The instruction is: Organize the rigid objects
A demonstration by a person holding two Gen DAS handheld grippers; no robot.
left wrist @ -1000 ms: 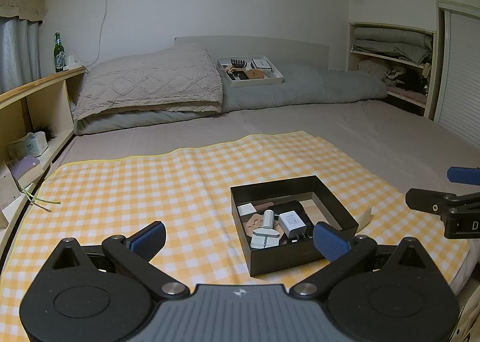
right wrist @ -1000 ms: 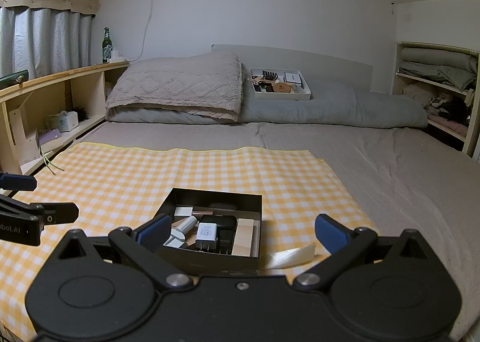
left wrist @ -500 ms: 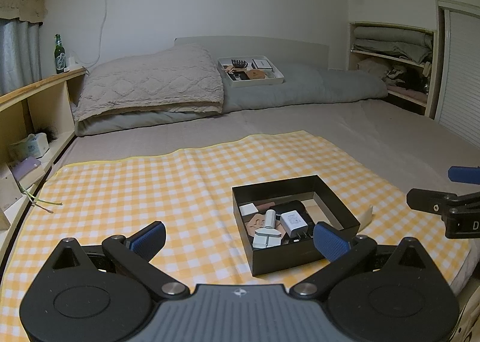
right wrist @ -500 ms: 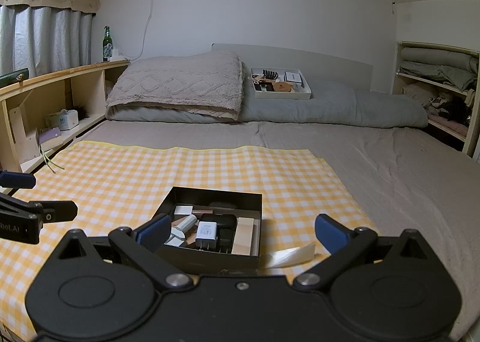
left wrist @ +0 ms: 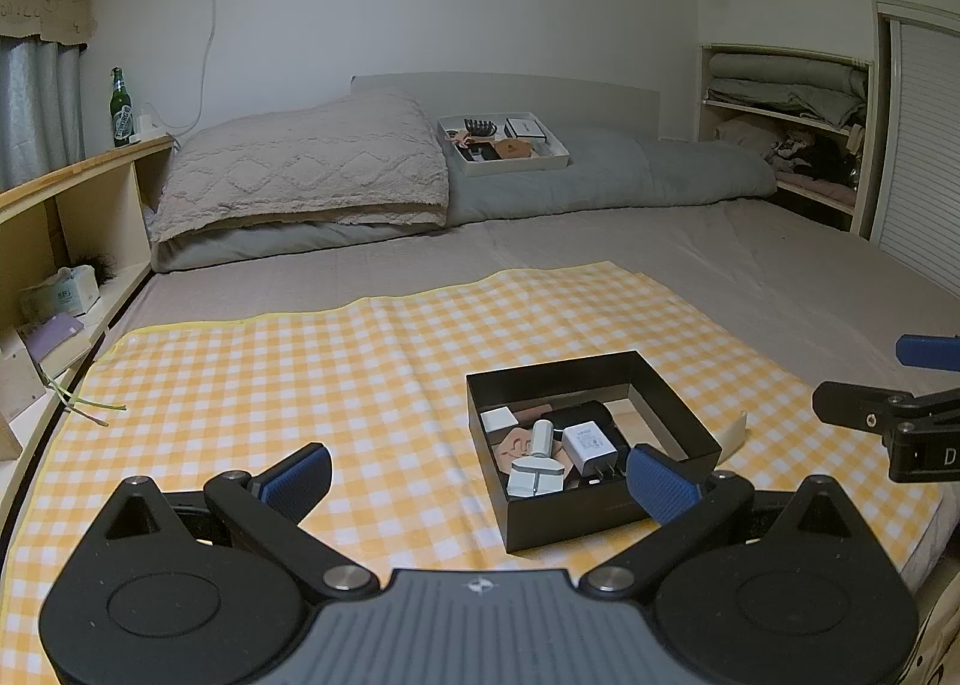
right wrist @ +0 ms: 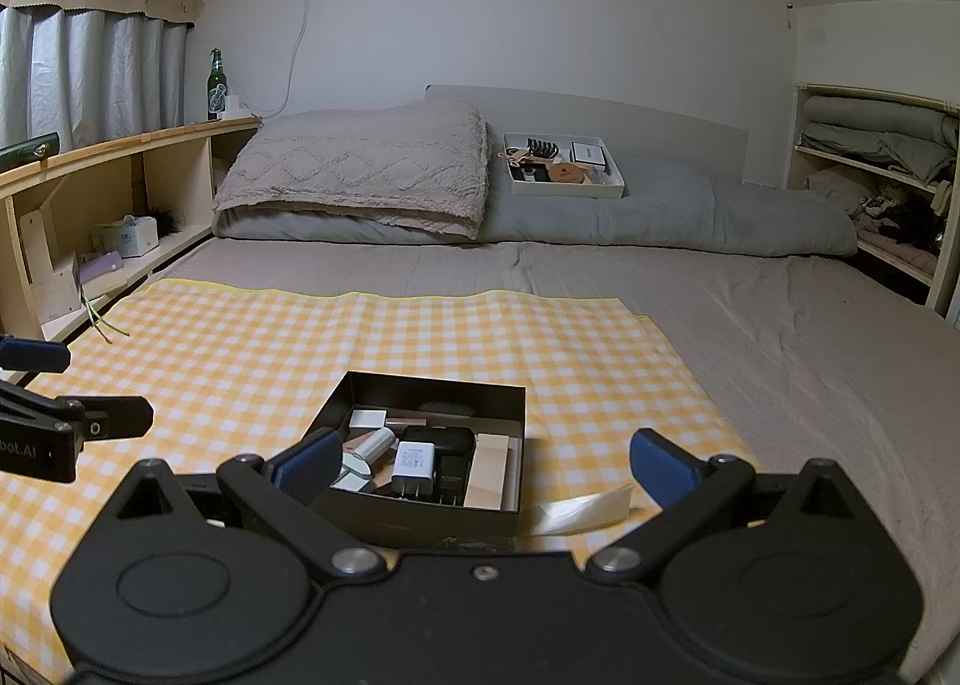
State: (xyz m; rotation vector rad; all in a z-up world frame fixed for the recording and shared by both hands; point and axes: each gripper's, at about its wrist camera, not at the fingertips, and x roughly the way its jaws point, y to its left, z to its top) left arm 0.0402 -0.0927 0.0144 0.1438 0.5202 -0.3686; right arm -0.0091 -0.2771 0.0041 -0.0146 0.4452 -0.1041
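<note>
Right wrist view: black box point(right wrist: 420, 523) just ahead of both tongs, seemingly untouched, all spread wide.

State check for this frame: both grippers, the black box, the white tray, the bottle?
Left gripper: open, empty.
Right gripper: open, empty.
Black box: lidless, holding small items, on the checked cloth.
White tray: open, filled, on the grey bedding.
Bottle: upright on the shelf.
</note>
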